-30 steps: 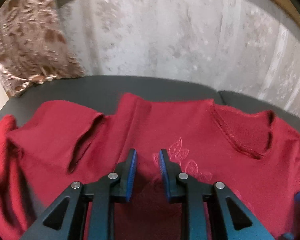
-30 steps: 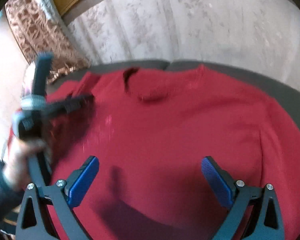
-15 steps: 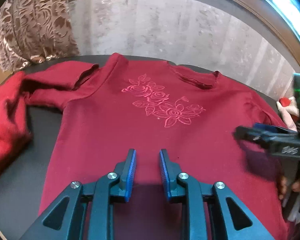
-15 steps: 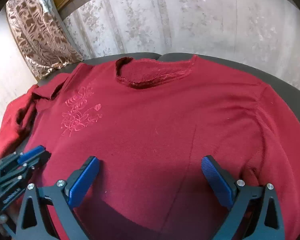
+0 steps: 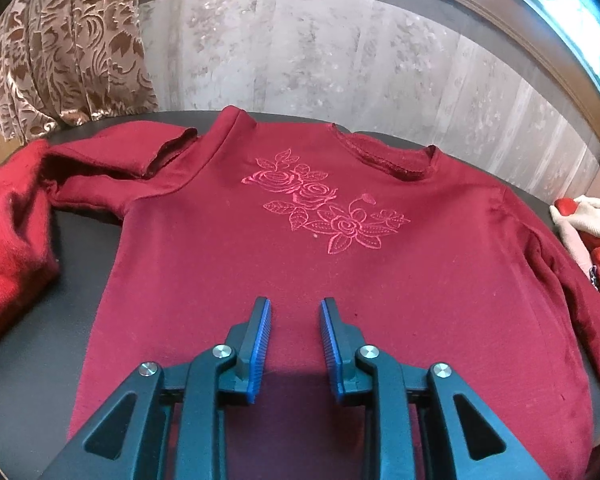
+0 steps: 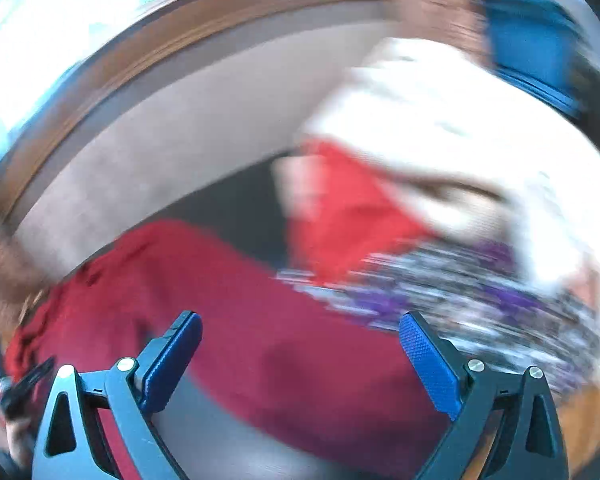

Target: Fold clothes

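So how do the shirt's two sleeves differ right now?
In the left wrist view, the maroon shirt's left-hand sleeve spreads outward across the dark table, its cuff gaping open; the right-hand sleeve lies alongside the body, running toward the hem, cuff not visible. The first looks rumpled, the second mostly straight. Neither is folded in yet.

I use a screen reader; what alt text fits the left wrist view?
A dark red top with a pink rose design lies spread flat on a dark table. The left gripper hovers above its lower half, slightly open and empty.
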